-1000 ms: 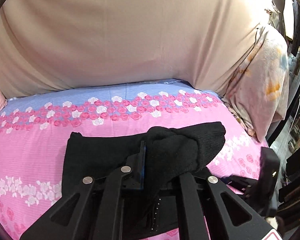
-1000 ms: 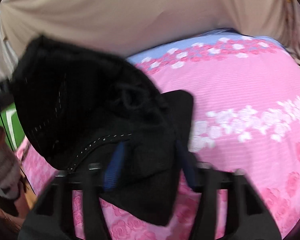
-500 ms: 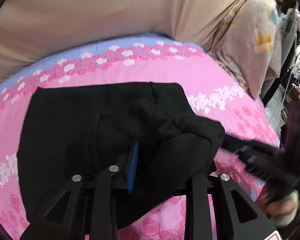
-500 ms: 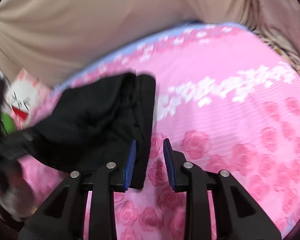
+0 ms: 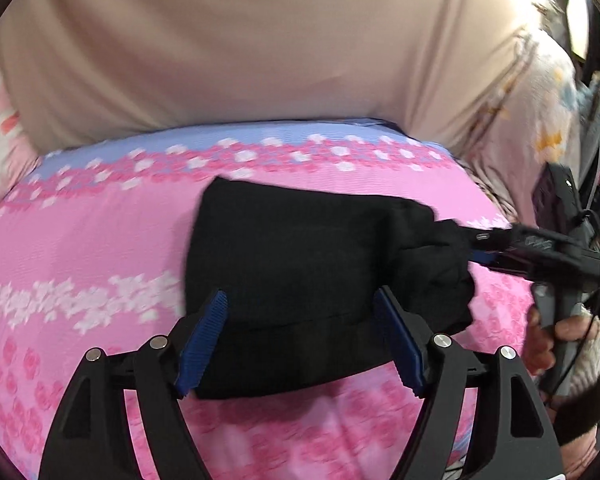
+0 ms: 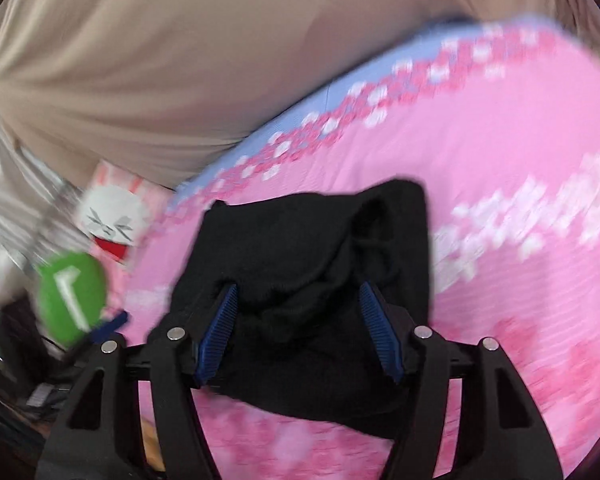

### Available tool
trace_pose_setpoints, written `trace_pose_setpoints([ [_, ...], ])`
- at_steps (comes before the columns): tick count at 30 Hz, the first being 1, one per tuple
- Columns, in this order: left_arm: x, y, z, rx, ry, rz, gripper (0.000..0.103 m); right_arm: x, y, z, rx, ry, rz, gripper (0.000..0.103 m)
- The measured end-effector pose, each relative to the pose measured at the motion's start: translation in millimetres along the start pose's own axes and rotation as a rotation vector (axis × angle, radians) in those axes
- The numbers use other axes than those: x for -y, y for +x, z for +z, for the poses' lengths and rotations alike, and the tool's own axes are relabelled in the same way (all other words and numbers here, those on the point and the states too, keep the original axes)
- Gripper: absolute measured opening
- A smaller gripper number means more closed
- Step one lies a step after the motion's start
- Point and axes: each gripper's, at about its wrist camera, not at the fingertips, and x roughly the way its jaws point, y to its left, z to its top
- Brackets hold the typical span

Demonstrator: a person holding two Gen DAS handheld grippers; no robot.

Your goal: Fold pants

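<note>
Two claws frame black pants (image 5: pixel 300 264) folded into a compact bundle on the pink floral bed (image 5: pixel 80 248). We see its long axis running side to side before our left claw (image 5: pixel 300 328), whose jaws are opening, pads clear of the cloth. Our right claw (image 6: pixel 298 328) is opening too, straddling the bunched end without gripping.

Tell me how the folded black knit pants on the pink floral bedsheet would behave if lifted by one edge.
The folded black knit pants would probably flop and unfold, since the fabric bunches softly at one end. They look thick, so likely fairly heavy for cloth. The fuzzy knit probably won't slip on the pink floral bedsheet.
</note>
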Motion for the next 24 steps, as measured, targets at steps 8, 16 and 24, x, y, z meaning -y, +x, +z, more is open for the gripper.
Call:
trace_pose_setpoints([
  [8,-47.4,2.6,-13.1,-0.021,-0.116,0.032,0.073,5.7,-12.2,-1.1,-0.03,0.104,0.186,0.061],
  [16,-44.4,0.8,-19.8,-0.029,-0.093,0.011,0.073,15.9,-21.3,-17.2,-0.068,0.172,0.334,0.063],
  [24,-34.9,11.9,-23.5,-0.062,-0.081,-0.025,0.073,7.3,-23.0,-21.5,-0.078,0.145,0.346,0.07],
])
